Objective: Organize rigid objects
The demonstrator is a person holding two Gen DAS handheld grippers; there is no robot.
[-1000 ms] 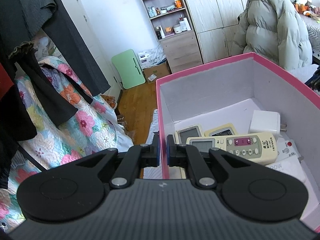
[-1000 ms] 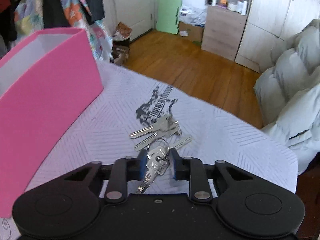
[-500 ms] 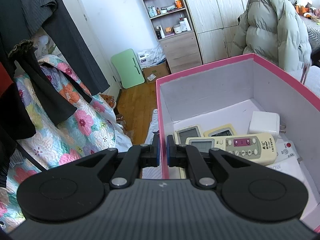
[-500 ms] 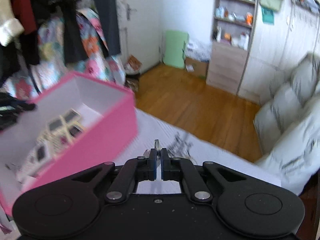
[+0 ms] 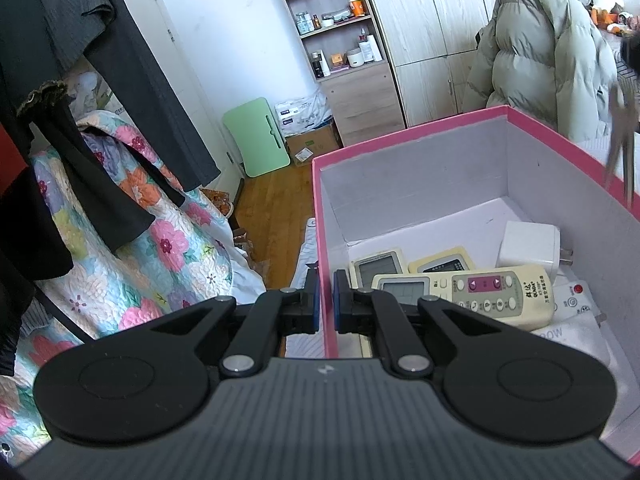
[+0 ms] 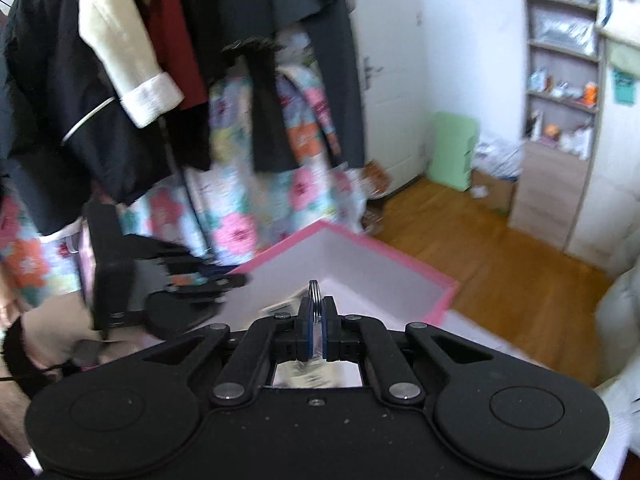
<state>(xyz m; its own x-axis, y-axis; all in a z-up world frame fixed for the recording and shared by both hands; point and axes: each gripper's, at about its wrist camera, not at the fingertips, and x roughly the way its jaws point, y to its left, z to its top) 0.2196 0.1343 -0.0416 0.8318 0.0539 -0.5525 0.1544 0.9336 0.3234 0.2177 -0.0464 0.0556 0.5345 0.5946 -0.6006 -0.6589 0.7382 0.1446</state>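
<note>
My left gripper (image 5: 325,300) is shut on the near left wall of the pink box (image 5: 408,136). Inside the box lie several remote controls (image 5: 464,292) and a white charger (image 5: 528,246). My right gripper (image 6: 317,322) is shut on the ring of a bunch of keys (image 6: 314,302) and holds it above the pink box (image 6: 400,264). The keys hang blurred at the right edge of the left wrist view (image 5: 620,140). The left gripper shows in the right wrist view (image 6: 224,282) on the box's left wall.
Dark clothes (image 5: 100,80) hang over a floral quilt (image 5: 160,248) on the left. A shelf unit (image 5: 344,40) and a wardrobe stand behind on the wooden floor (image 5: 276,200). A grey-green puffer jacket (image 5: 536,60) lies beyond the box.
My right gripper closed on the key ring, lifted the keys off the white cloth and carried them left over the pink box. The left gripper kept its hold on the box wall.
</note>
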